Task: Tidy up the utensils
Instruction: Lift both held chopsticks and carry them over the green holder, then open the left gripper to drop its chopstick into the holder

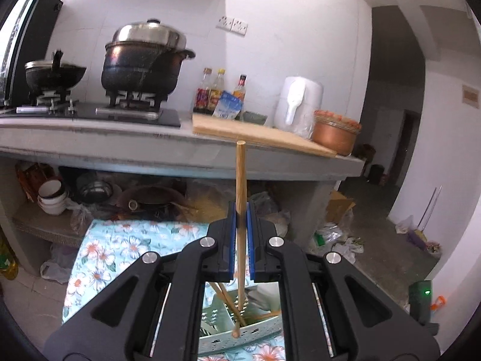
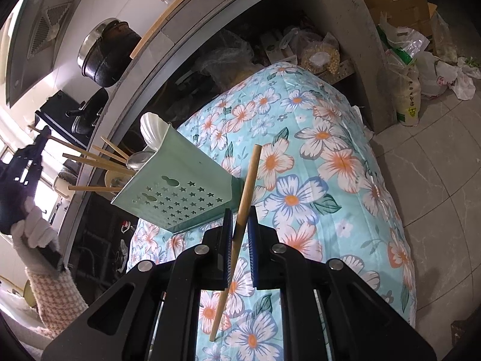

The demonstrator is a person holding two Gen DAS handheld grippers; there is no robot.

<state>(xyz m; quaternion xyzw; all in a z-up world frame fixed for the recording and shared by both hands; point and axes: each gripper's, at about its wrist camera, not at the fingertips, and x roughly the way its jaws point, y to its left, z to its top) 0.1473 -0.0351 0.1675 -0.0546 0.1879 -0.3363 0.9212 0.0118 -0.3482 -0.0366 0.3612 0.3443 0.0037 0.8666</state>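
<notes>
A chopstick (image 1: 241, 198) is clamped by the left gripper (image 1: 241, 215) above the green holder (image 1: 240, 335) at lower centre, best lowered upright, while another chopstick (image 2: 245, 207) is pinched by the right gripper (image 2: 240, 225)

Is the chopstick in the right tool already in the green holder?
Out. The right tool grips the chopstick beside the green holder.

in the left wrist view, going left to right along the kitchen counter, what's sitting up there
Small black wok → big lidded pot → sauce bottles → white appliance → copper-coloured bowl.
</notes>
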